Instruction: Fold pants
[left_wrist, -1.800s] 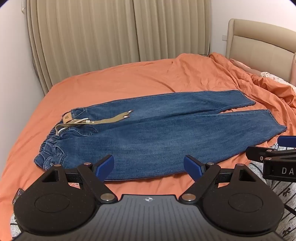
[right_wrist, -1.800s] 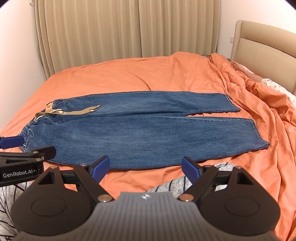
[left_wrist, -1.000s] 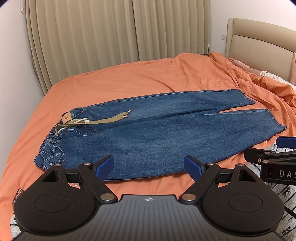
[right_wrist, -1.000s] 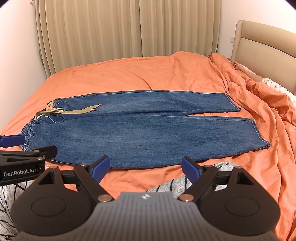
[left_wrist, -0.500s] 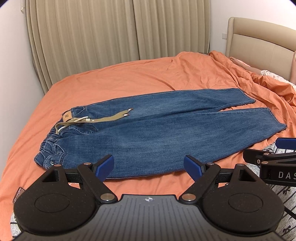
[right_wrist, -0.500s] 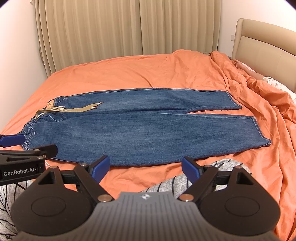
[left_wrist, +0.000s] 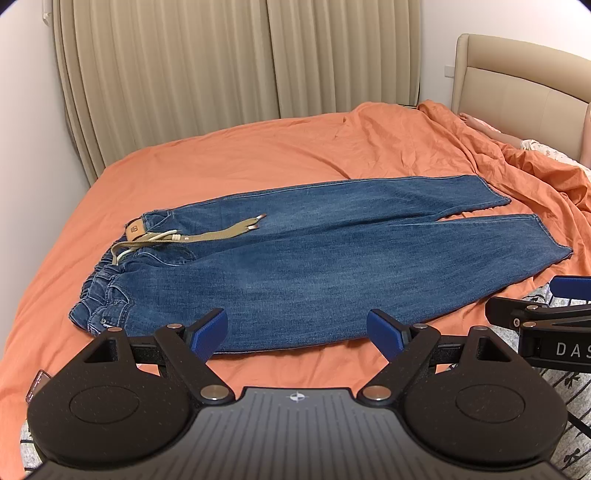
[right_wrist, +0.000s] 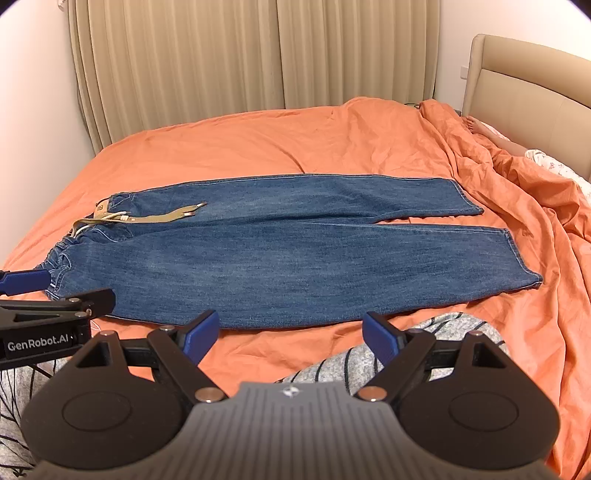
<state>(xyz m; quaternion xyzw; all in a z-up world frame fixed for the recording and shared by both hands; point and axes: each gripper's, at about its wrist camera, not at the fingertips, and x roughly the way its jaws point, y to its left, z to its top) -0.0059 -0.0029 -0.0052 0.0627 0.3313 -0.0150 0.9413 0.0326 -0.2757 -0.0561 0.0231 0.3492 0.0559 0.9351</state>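
Pants: blue jeans (left_wrist: 317, 254) lie flat across the orange bed (left_wrist: 258, 158), waistband left, hems right.
Left hand-held gripper (left_wrist: 295, 328): jaws apart, empty, just short of the jeans' near edge.
Right hand-held gripper (right_wrist: 290, 326): jaws apart, empty, likewise.

In your left view the pants (left_wrist: 314, 258) lie flat across the middle of the bed (left_wrist: 240, 162), waistband at frame left, leg ends at right. Curtains (left_wrist: 221, 66) fill the top; the headboard (left_wrist: 517, 81) sits upper right.
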